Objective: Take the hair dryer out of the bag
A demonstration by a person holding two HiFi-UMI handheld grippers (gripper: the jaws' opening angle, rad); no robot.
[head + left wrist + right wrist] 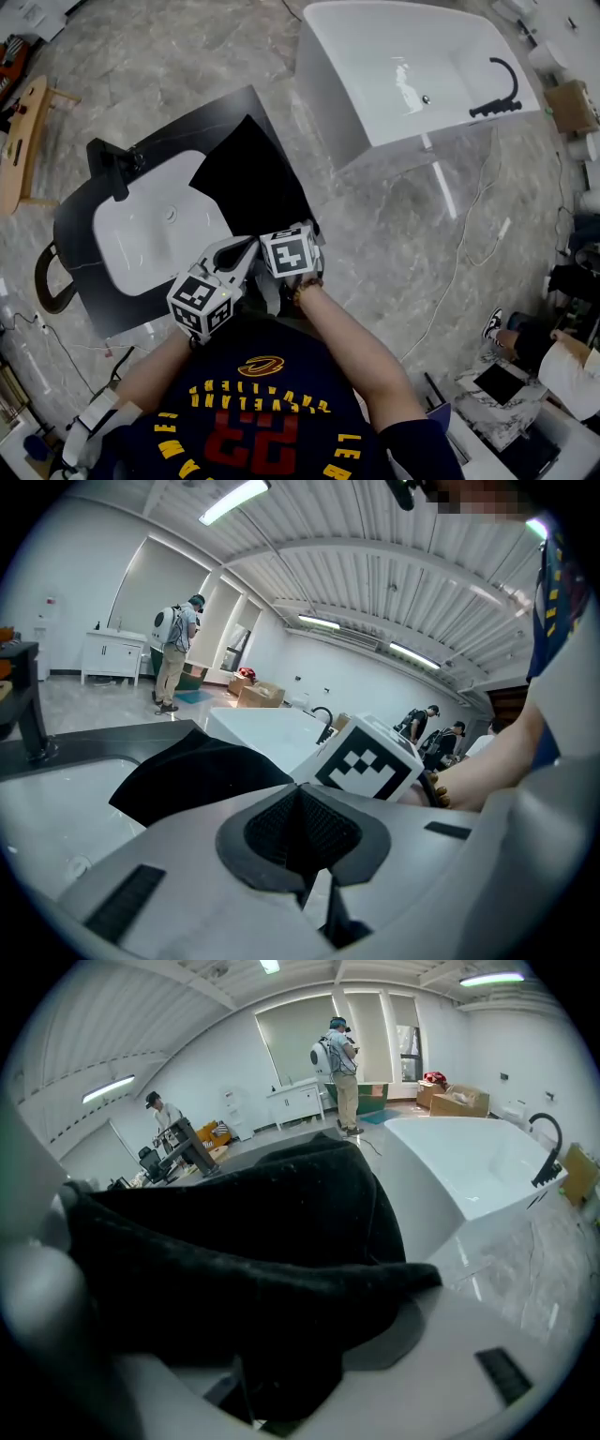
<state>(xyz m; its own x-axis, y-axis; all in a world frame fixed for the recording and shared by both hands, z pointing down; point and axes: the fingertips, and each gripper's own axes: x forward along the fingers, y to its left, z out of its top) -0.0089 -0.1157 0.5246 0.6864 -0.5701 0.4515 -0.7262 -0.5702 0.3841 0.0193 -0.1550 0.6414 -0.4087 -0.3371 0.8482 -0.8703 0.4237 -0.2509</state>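
Bright, even light from ceiling strip lights (232, 501). Glare on white bathtub (405, 73). Both gripper views fisheye, dark vignette at corners, near parts soft. Black bag (244, 1241) pretty much detail-less blob.

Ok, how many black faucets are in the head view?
2: a sink faucet at the dark counter, left end; a bathtub faucet on the white bathtub, right end. Others may be hidden.

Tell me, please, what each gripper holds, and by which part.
Nothing: the left gripper is shut empty; the black bag's edge lies loose between the right gripper's open jaws.
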